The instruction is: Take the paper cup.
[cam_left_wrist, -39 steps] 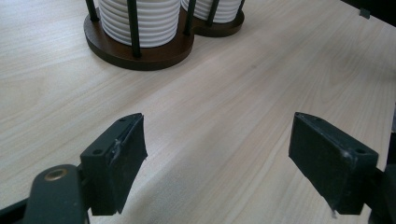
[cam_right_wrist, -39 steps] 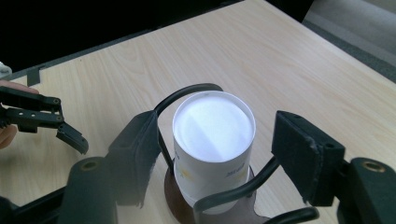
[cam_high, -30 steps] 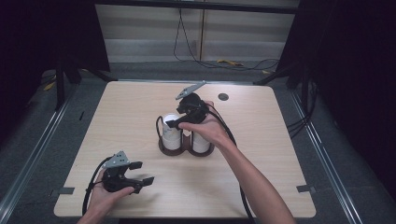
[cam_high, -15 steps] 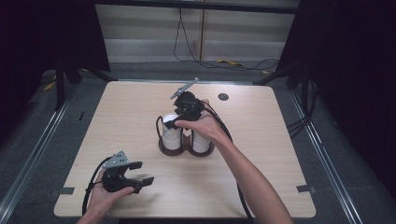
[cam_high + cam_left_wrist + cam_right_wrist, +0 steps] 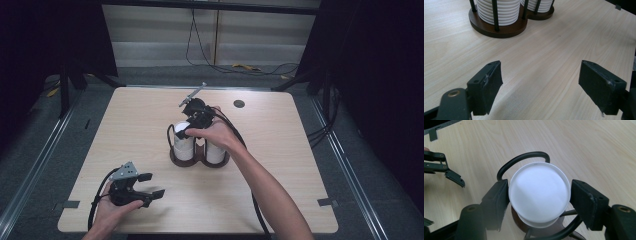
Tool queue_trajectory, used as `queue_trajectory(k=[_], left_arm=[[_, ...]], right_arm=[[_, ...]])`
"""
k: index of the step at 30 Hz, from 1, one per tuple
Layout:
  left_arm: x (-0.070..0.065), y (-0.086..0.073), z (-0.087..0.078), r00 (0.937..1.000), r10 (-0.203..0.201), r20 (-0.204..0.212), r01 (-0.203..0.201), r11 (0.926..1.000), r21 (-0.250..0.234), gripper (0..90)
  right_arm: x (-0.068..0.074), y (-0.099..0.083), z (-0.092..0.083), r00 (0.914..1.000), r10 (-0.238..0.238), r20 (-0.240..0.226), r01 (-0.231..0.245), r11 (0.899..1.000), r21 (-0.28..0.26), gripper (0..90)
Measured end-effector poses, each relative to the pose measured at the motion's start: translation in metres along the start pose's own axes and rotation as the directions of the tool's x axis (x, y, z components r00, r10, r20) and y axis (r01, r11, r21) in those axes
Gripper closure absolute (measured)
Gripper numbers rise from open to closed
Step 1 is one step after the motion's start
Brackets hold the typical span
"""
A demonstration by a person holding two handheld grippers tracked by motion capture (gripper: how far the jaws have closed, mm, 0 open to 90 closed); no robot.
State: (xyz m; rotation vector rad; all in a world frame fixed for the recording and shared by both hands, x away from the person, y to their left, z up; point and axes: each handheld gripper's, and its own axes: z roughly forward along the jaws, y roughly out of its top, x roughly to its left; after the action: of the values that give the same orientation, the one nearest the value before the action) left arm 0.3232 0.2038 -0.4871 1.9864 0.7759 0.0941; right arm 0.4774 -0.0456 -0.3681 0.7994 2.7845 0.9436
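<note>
My right claw's own view shows what the high view hides under my hand: my right claw (image 5: 539, 197), just closing, straddles the top cup (image 5: 539, 195) in the rack (image 5: 200, 159) at table (image 5: 300, 150) centre, pad contact unclear, while my left claw (image 5: 150, 186) gapes empty at 7 o'clock.

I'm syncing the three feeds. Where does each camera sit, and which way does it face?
High view: above the table's near edge, facing forward and down; both forearms show.
Left gripper view: on the left gripper, low over the tabletop, facing the cup rack; open jaws show.
Right gripper view: on the right gripper, looking down onto the top cup.
All share the rack.
</note>
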Motion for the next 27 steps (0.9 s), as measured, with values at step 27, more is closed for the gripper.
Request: queue_trajectory(k=[27], left_arm=[[0.001,0.0,-0.001,1.0,0.003,-0.003,-0.003,1.0,0.001,18.7]], right_arm=[[0.001,0.008,0.012,0.9997,-0.012,0.021,0.009,0.993,0.12,33.9]])
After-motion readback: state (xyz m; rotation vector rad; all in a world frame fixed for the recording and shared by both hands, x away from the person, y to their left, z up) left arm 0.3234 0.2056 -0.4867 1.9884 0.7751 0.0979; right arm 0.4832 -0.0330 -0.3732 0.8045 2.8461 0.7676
